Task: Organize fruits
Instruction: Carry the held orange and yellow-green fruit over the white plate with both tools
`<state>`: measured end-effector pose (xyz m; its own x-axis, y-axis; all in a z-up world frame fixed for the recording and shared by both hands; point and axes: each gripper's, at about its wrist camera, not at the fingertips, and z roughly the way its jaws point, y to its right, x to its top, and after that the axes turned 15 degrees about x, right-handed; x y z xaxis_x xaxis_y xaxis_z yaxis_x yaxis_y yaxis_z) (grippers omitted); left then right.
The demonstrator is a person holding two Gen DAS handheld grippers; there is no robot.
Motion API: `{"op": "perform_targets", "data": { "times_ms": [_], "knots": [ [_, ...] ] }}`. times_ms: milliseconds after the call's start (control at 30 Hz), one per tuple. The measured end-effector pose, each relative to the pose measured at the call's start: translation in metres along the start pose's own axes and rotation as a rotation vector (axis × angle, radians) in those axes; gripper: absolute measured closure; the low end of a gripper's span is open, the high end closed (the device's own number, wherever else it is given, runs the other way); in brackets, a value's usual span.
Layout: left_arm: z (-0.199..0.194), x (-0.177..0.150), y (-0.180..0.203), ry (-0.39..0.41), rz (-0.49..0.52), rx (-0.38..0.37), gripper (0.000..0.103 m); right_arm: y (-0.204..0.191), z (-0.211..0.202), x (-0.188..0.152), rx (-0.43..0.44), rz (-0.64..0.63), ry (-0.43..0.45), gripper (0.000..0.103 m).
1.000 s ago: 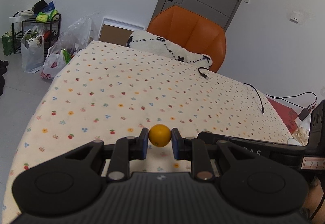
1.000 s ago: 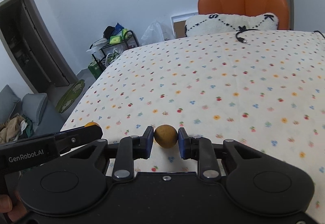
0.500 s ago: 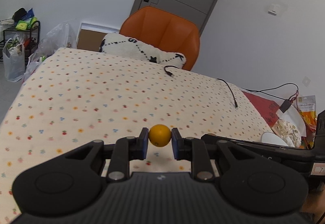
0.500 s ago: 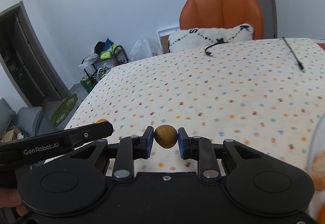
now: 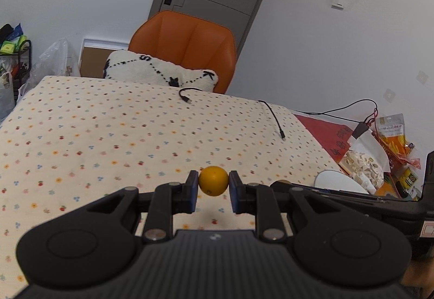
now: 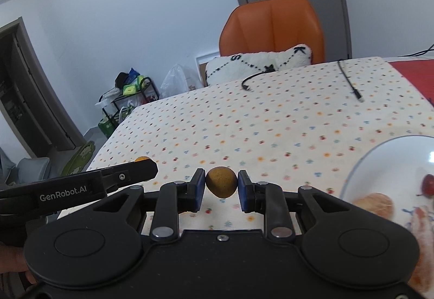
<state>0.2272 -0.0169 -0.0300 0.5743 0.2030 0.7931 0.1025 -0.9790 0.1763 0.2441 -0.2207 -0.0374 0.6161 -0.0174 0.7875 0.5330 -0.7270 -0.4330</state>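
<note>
Fruit fills both your grippers: your left gripper (image 5: 213,187) pinches an orange (image 5: 213,180), your right gripper (image 6: 221,190) clamps a brownish-yellow fruit (image 6: 221,181) beside the plate (image 6: 360,163).

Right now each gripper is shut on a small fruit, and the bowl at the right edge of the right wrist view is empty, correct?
Not quite. The left gripper holds the orange fruit and the right gripper the brownish fruit, but the right wrist view shows the bowl already holds fruit.

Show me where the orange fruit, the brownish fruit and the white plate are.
orange fruit (image 5: 213,180): left wrist view, middle of its skin.
brownish fruit (image 6: 221,182): right wrist view, middle of its front.
white plate (image 6: 393,147): right wrist view, bare upper rim.
</note>
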Motion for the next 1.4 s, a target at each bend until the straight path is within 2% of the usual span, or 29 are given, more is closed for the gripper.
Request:
{"op": "perform_targets", "data": {
  "times_ms": [500,1400],
  "knots": [
    [0.002,-0.005,0.062,0.003,0.07,-0.075,0.081,0.034,-0.051,-0.006,-0.063,0.04,0.066,0.079],
    [0.016,-0.019,0.151,-0.024,0.172,-0.183,0.081,0.099,-0.124,-0.025,-0.174,0.141,0.15,0.079]
  ]
}}
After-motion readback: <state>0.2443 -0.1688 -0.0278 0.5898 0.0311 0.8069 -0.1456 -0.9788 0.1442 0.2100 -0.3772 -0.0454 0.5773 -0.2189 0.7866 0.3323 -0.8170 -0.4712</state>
